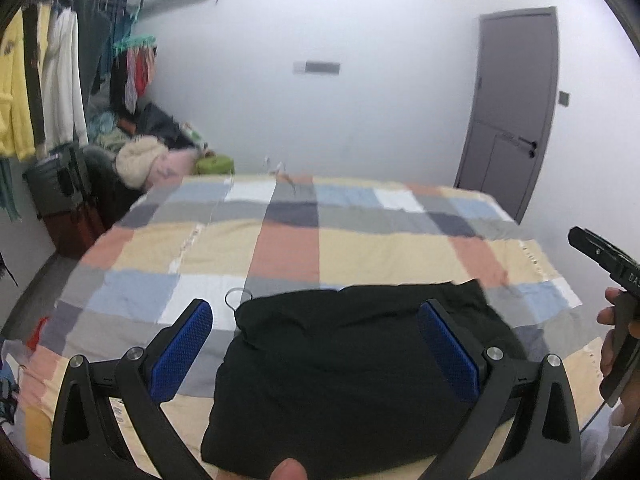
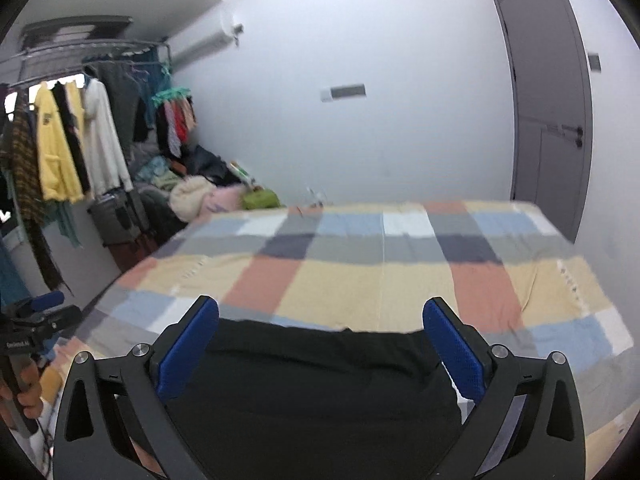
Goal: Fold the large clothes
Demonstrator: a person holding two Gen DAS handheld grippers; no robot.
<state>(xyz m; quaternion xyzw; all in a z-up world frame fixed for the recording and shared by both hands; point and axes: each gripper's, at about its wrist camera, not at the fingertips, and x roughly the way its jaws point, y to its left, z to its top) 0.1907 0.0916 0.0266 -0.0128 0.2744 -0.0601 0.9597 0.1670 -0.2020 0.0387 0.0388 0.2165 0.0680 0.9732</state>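
Note:
A black garment lies folded into a compact rectangle on the checked bedspread, near its front edge. My left gripper hangs above the garment, open, its blue pads wide apart and empty. In the right wrist view the same black garment lies below my right gripper, which is also open with nothing between its pads. Each gripper shows at the edge of the other's view: the right gripper in a hand at the far right, the left gripper at the far left.
A rack of hanging clothes and a heap of clothes and bags stand left of the bed. A grey door is shut at the back right. A thin dark loop lies on the spread by the garment's left corner.

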